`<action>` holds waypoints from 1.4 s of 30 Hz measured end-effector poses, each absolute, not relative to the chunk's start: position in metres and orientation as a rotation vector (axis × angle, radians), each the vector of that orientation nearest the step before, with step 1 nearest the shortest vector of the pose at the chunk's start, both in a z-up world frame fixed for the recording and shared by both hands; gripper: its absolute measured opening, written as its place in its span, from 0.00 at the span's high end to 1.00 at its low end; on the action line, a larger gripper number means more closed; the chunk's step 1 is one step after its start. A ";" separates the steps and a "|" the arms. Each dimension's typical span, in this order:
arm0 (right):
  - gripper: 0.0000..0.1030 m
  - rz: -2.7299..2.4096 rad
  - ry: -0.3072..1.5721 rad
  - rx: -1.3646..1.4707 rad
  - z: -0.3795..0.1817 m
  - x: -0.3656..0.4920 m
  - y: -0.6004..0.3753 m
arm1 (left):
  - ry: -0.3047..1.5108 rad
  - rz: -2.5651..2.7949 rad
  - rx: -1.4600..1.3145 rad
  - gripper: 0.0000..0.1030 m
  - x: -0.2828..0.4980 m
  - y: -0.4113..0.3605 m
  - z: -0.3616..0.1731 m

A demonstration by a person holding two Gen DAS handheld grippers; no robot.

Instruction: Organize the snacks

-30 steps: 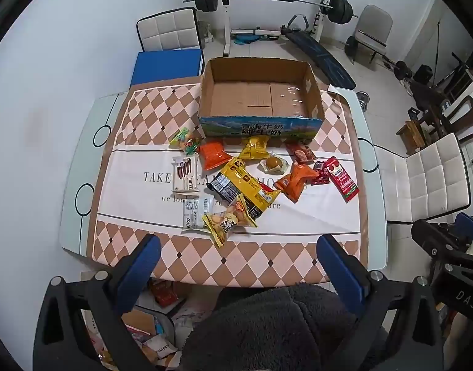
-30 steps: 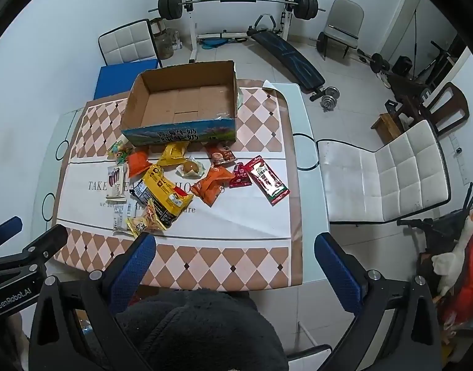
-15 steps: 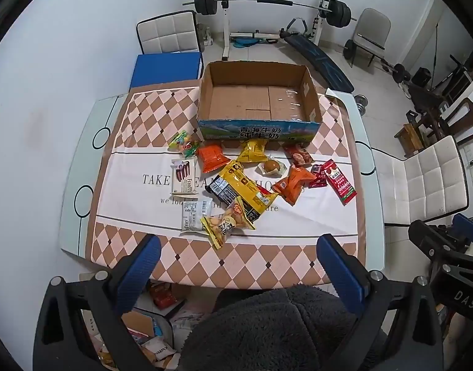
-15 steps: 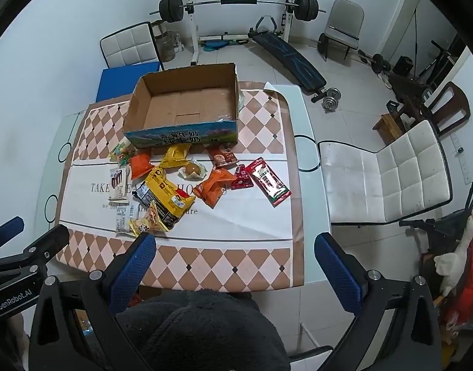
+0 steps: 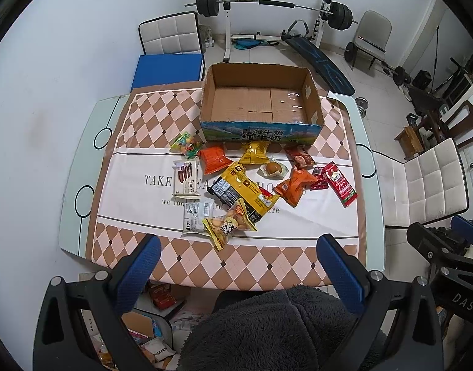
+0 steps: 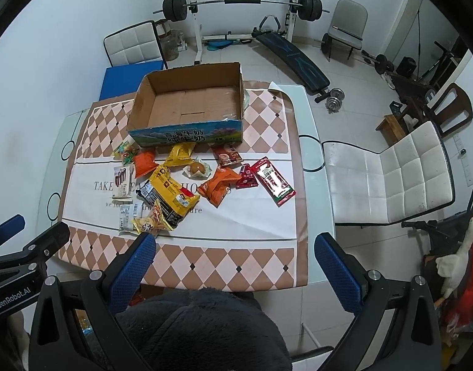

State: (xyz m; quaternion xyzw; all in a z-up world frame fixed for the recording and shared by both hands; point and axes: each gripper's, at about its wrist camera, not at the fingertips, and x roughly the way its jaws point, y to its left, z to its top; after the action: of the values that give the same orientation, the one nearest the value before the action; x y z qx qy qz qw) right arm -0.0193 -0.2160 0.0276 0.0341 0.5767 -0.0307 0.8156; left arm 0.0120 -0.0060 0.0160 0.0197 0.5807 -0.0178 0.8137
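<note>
An empty cardboard box [image 5: 261, 102] [image 6: 190, 102] stands at the far side of the table. Several snack packets lie in front of it: a large yellow bag [image 5: 245, 190] [image 6: 169, 193], orange packets [image 5: 295, 184] [image 6: 219, 185], a red stick pack [image 5: 341, 184] [image 6: 275, 182], a Franzi biscuit pack [image 5: 187, 177] and a yellow cracker bag [image 5: 228, 224]. My left gripper [image 5: 238, 266] is open and empty, high above the near table edge. My right gripper [image 6: 234, 261] is open and empty too, above the near edge.
The table [image 5: 81, 167] has a checked cloth. A white chair [image 6: 388, 179] stands to the right, another [image 5: 169, 34] behind the table with a blue box [image 5: 168, 69]. Gym equipment [image 5: 273, 3] lines the back wall. A dark fuzzy head [image 5: 276, 330] fills the lower view.
Both grippers have edged slightly forward toward the table; the snacks and box have not moved. Both stay open.
</note>
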 end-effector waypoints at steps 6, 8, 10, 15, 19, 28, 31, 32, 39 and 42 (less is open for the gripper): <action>0.00 -0.064 1.224 0.077 0.026 -0.019 -0.216 | 1.236 -0.038 0.041 0.00 0.008 -0.001 0.021; 0.00 -0.063 1.224 0.075 0.026 -0.019 -0.216 | 1.237 -0.039 0.041 0.00 0.009 -0.001 0.022; 0.00 -0.061 1.223 0.077 0.026 -0.019 -0.216 | 1.234 -0.037 0.041 0.00 0.008 -0.001 0.021; 0.00 -0.061 1.221 0.078 0.027 -0.017 -0.214 | 1.234 -0.037 0.038 0.00 0.008 -0.001 0.021; 0.00 -0.060 1.224 0.078 0.028 -0.017 -0.213 | 1.234 -0.039 0.039 0.00 0.009 0.000 0.022; 0.00 -0.060 1.223 0.079 0.027 -0.015 -0.211 | 1.231 -0.037 0.036 0.00 0.010 0.000 0.023; 0.00 -0.060 1.223 0.079 0.027 -0.015 -0.211 | 1.231 -0.038 0.035 0.00 0.009 0.000 0.023; 0.00 -0.060 1.223 0.079 0.027 -0.014 -0.211 | 1.231 -0.038 0.036 0.00 0.009 0.000 0.023; 0.00 -0.059 1.222 0.081 0.027 -0.014 -0.211 | 1.231 -0.037 0.035 0.00 0.009 0.000 0.023; 0.00 -0.058 1.221 0.080 0.026 -0.014 -0.211 | 1.231 -0.038 0.035 0.00 0.009 0.000 0.023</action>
State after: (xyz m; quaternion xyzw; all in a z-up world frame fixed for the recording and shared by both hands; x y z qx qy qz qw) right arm -0.0143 -0.2108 0.0260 0.0374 0.5732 -0.0274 0.8181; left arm 0.0090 0.0004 0.0228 0.0162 0.5773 -0.0177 0.8162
